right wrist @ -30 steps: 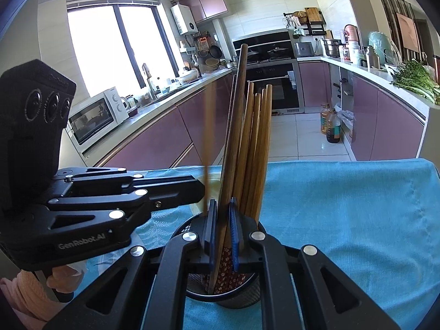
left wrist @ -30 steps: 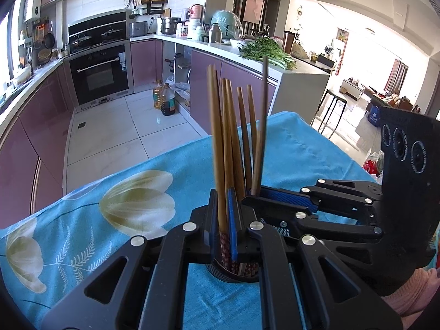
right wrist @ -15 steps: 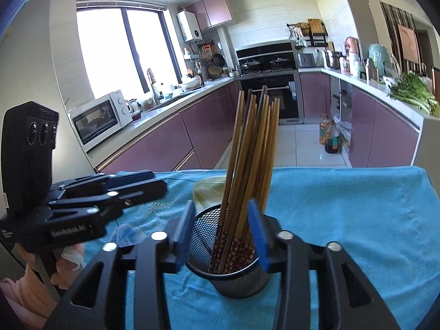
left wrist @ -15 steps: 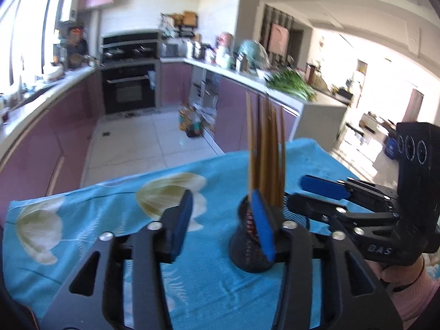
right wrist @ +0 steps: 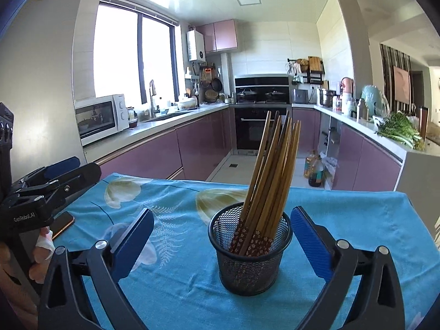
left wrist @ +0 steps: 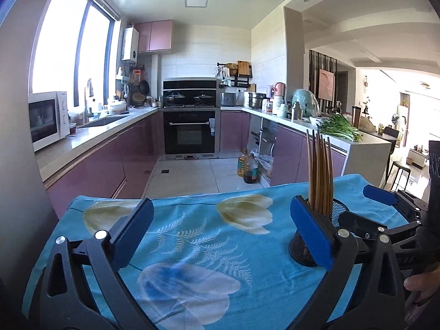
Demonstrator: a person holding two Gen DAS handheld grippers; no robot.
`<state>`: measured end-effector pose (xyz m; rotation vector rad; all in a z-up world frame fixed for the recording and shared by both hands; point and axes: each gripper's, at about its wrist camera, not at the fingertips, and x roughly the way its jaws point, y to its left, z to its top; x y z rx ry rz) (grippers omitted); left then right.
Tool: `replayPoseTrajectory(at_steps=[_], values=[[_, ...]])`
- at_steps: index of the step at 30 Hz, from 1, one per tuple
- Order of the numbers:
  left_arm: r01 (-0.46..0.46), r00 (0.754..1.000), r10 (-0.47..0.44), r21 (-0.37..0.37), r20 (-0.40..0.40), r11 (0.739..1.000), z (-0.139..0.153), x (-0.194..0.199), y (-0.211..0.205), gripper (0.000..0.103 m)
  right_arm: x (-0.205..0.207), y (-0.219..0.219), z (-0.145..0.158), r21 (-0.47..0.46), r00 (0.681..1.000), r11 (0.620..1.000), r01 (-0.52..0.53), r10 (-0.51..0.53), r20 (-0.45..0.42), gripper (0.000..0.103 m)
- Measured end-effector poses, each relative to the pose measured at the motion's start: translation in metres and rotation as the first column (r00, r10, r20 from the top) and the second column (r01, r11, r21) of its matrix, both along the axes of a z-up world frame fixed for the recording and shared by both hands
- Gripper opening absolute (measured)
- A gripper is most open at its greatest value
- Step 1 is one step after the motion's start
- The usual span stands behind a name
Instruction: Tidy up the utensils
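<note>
A black mesh holder [right wrist: 249, 258] stands on the blue flowered tablecloth [right wrist: 357, 220]. Several wooden chopsticks [right wrist: 272, 170] with red patterned ends lean in it. My right gripper [right wrist: 222, 216] is opening, jaws wide on either side of the holder, pads clear of it. My left gripper [left wrist: 220, 220] is also opening, with only cloth between its jaws. In the left wrist view the holder [left wrist: 339, 211] and chopsticks [left wrist: 319, 173] sit behind the right finger, and the right gripper [left wrist: 365, 209] shows at the right edge. In the right wrist view the left gripper [right wrist: 74, 169] is at far left.
A phone [right wrist: 63, 227] lies on the cloth's left side near a person's hand [right wrist: 41, 250]. Beyond the table's far edge are the kitchen floor, purple cabinets, an oven [right wrist: 261, 126] and oil bottles [right wrist: 313, 170].
Both grippers were shut on chopsticks in the holder; both have let go, opened wide and drawn back. The left gripper swung away to the left. The chopsticks now lean free in the holder.
</note>
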<state>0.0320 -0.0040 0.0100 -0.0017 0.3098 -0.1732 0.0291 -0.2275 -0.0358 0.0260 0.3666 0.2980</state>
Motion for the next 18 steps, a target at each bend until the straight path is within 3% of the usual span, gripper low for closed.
replayPoseTrajectory(at_steps=[8,18], values=[[-0.067,0.995,0.067,-0.009,0.067,0.998,0.003,-0.036,0.017,0.098,-0.027,0.012,0.005,0.012,0.996,1.0,0.027,-0.028,0.079,0.096],[-0.106,0.989,0.108,-0.033,0.103,0.994,0.006,-0.053,0.019,0.098,-0.039,0.015,0.008,0.013,0.992,0.998,0.066,-0.067,0.111,0.096]])
